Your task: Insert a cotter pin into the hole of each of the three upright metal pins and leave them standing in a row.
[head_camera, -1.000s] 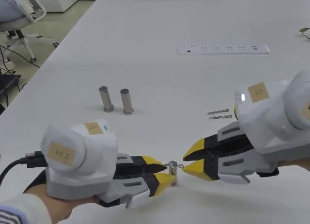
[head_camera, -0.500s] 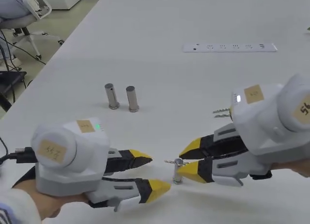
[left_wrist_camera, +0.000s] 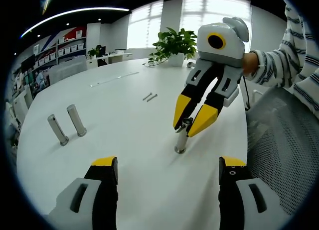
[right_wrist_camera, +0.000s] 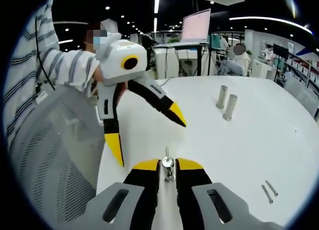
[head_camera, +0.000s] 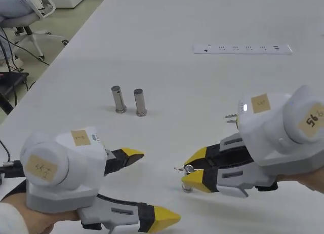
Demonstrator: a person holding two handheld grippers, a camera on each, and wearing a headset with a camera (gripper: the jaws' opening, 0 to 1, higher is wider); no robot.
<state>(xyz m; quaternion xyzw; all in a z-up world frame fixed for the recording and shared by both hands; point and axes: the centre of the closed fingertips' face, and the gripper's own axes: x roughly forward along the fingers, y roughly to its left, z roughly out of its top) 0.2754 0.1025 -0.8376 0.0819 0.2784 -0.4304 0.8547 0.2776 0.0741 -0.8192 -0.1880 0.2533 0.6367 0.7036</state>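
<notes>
Pretty much twins: the left gripper point(head_camera: 151, 186) and right gripper point(head_camera: 193, 168) are built as chunky white-grey housings with black jaws capped in yellow. Tan stickers point(head_camera: 43, 168) with scribbled numbers are stuck on top, a black cable point(head_camera: 9, 167) is plugged in at the left one's 9 o'clock, and a white-and-grey striped sleeve point(left_wrist_camera: 279, 56) is worn.

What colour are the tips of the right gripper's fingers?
Yellow tips on black fingers, best seen in the left gripper view.
</notes>
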